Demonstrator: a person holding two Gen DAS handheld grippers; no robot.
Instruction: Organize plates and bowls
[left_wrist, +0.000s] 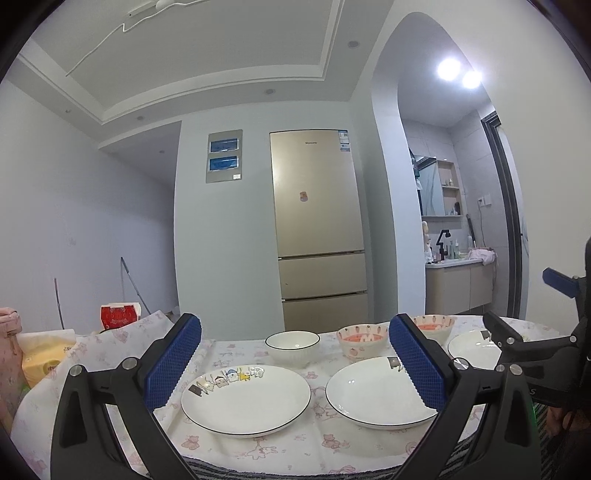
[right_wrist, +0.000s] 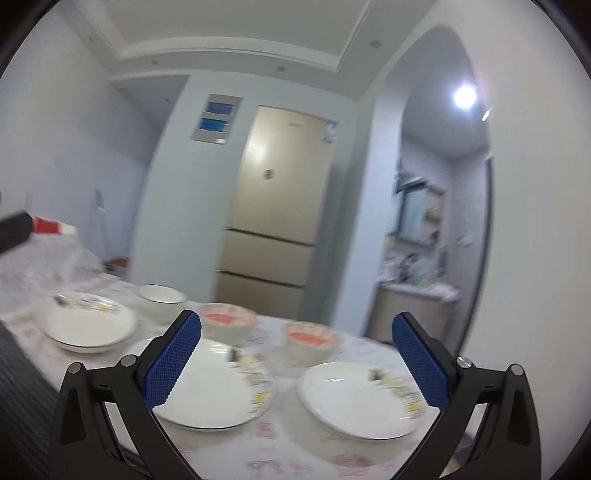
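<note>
Three white plates with cartoon rims lie on the table: a left plate (left_wrist: 245, 400), a middle plate (left_wrist: 369, 395) and a right plate (left_wrist: 469, 347). Behind them stand a white bowl (left_wrist: 292, 345) and two pink bowls (left_wrist: 364, 341) (left_wrist: 437, 326). My left gripper (left_wrist: 293, 363) hovers open over the near plates, holding nothing. My right gripper (left_wrist: 528, 306) shows at the right edge, above the right plate. The blurred right wrist view has my right gripper (right_wrist: 295, 362) open and empty above the middle plate (right_wrist: 214, 387) and the right plate (right_wrist: 362, 398), with the pink bowls (right_wrist: 229, 325) (right_wrist: 312, 341) beyond.
A pink-patterned cloth covers the table (left_wrist: 317, 443), with a dark striped mat (left_wrist: 229, 470) along its near edge. A red box (left_wrist: 120, 315) and a yellow bag (left_wrist: 44, 358) sit at the left. A beige fridge (left_wrist: 317, 229) stands behind the table.
</note>
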